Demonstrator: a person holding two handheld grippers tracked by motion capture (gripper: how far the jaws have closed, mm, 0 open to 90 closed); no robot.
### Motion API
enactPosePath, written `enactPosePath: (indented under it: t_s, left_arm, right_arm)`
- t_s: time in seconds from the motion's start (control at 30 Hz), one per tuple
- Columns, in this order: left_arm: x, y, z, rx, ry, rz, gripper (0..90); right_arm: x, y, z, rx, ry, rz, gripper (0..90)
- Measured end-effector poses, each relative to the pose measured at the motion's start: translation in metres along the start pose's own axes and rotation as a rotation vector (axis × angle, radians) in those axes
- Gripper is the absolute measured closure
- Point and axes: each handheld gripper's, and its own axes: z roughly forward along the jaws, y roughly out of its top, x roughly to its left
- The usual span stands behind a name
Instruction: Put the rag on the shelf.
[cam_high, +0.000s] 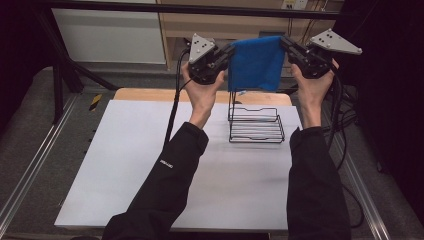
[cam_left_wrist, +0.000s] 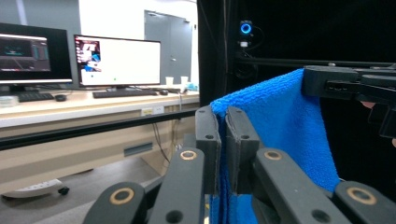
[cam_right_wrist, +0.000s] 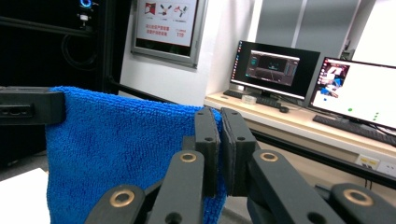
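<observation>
Below the left gripper (cam_high: 226, 55) and the right gripper (cam_high: 286, 47), the blue cloth (cam_high: 256, 62) hangs stretched between them and closes off the gap. Just under its lower edge stands the black wire rack (cam_high: 255, 122), directly in the way downward. Nearer the person, the white table (cam_high: 140, 165) lies bare.

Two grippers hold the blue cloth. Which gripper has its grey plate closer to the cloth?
The left gripper: its grey plate sits nearer the blue cloth. The right gripper has its plate farther out, toward the right edge of the high view.
</observation>
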Motion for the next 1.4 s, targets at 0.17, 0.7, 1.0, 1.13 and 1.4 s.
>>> enactPosePath:
  t_s: [0.17, 0.7, 1.0, 1.13, 1.4]
  left_arm:
    - [0.003, 0.004, 0.003, 0.006, 0.013, 0.020, 84.5]
    - [-0.024, 0.001, 0.030, 0.030, -0.033, 0.031, 84.5]
    - [-0.028, -0.013, 0.030, 0.060, -0.049, 0.066, 84.4]
    - [-0.017, -0.008, 0.026, 0.050, -0.020, 0.064, 84.5]
    - [0.001, 0.010, 0.001, 0.004, 0.015, 0.089, 84.5]
  right_arm:
    - [-0.001, 0.002, 0.010, 0.003, 0.006, -0.016, 86.4]
    - [-0.029, -0.006, -0.010, 0.002, -0.049, -0.003, 86.4]
    - [-0.036, -0.023, -0.008, 0.031, -0.045, -0.014, 86.4]
    - [-0.031, -0.020, -0.001, 0.026, -0.023, -0.012, 86.4]
    - [-0.014, -0.002, 0.021, -0.020, 0.041, -0.007, 86.4]
